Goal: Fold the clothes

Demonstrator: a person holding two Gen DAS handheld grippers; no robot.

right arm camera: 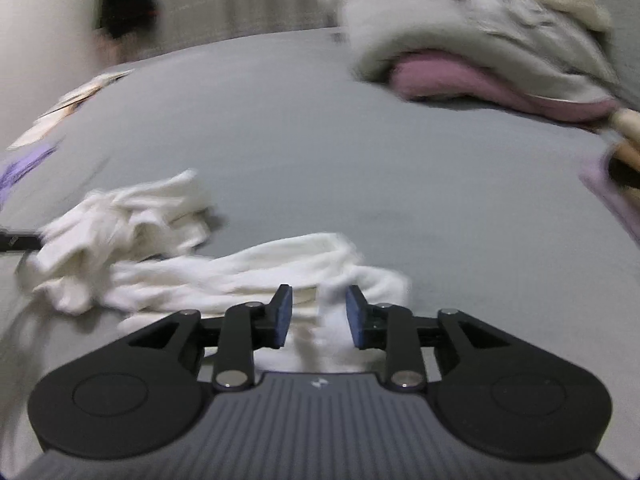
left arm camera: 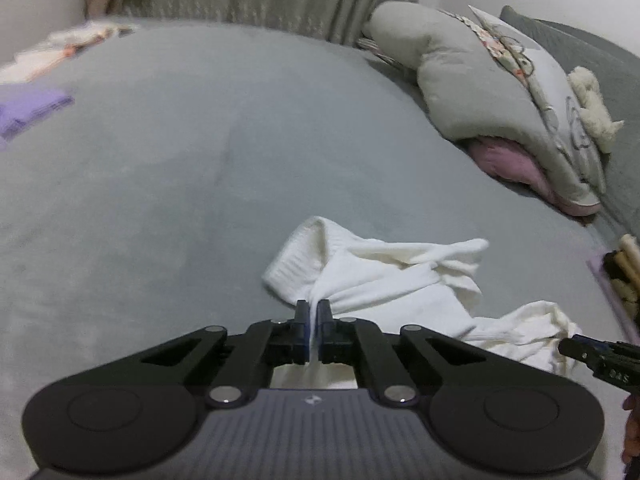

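Grey bed (left arm camera: 200, 160), white garment (left arm camera: 400, 280) crosswise.

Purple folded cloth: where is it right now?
Left wrist view, far left edge: the purple folded cloth lies on the grey bedsheet, just below a pale folded pile, far from the white garment.

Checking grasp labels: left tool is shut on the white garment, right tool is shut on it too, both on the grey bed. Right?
Not quite. The left tool is shut on the white garment, on the grey bed. But the right tool is open: the right wrist view shows its pads apart, with garment cloth lying between them, not pinched.
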